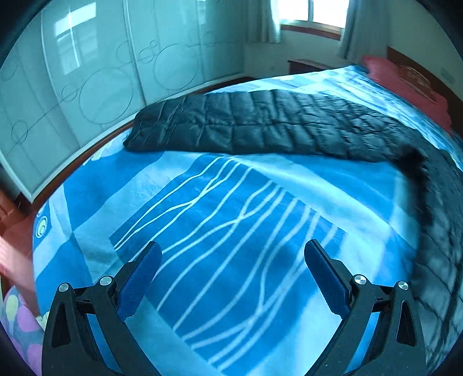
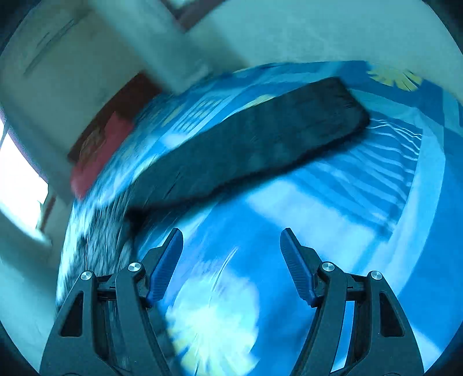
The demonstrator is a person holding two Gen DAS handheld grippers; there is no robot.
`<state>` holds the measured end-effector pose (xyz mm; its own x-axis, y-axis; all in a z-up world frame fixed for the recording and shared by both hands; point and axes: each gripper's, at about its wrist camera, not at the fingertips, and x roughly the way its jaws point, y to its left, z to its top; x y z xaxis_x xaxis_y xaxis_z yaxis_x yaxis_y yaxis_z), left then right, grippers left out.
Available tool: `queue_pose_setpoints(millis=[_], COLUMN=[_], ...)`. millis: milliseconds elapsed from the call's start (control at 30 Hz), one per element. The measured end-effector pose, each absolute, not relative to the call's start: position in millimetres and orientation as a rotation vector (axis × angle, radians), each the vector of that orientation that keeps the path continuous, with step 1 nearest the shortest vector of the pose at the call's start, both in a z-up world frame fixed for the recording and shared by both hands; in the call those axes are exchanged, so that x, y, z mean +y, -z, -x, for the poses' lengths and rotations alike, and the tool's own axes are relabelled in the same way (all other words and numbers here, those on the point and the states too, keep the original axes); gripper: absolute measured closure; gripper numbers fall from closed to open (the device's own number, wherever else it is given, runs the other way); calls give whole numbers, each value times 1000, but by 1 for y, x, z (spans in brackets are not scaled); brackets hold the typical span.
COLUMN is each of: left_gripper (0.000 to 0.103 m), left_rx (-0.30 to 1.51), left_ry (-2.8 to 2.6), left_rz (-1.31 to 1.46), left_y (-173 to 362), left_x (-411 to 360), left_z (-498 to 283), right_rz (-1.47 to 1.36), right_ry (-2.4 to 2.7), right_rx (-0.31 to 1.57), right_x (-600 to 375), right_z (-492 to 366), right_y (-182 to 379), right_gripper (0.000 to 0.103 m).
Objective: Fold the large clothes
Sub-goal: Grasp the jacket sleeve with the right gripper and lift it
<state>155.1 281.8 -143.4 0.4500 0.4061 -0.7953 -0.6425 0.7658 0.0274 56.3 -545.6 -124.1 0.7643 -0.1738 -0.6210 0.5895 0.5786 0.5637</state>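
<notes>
A long black quilted coat (image 1: 260, 124) lies spread across a bed covered by a blue patterned sheet (image 1: 220, 219). A dark fur trim (image 1: 416, 165) runs along its right part. My left gripper (image 1: 233, 251) hovers over bare sheet in front of the coat, jaws wide apart and nothing between them. In the blurred right wrist view the coat (image 2: 260, 144) stretches diagonally above my right gripper (image 2: 231, 237), which is open over the sheet (image 2: 289, 219) with nothing between its blue pads. Neither gripper touches the coat.
White sliding wardrobe doors (image 1: 86, 81) stand along the bed's left side. A red pillow (image 1: 405, 81) lies at the headboard, under a curtained window (image 1: 306, 14). A spotted purple cloth (image 1: 20, 324) shows at the lower left edge.
</notes>
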Motion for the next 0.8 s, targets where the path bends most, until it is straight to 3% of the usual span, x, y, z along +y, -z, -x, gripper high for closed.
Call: queue_pose_setpoints(millis=[333, 667, 733, 800], left_gripper=[4, 4, 4, 4], left_rx=[911, 906, 907, 907], left_ry=[-674, -684, -688, -690], left_rz=[319, 299, 294, 290], left_y=[156, 161, 161, 162], left_x=[285, 283, 281, 281], left_z=[-159, -160, -160, -161], right_rz=[-1084, -1083, -1046, -1037], right_ry=[506, 544, 574, 583], right_rx=[391, 261, 289, 311], right_x=[-629, -658, -664, -668], right_z=[-64, -76, -83, -84], right_y=[171, 174, 173, 175], right_gripper=[33, 33, 43, 80])
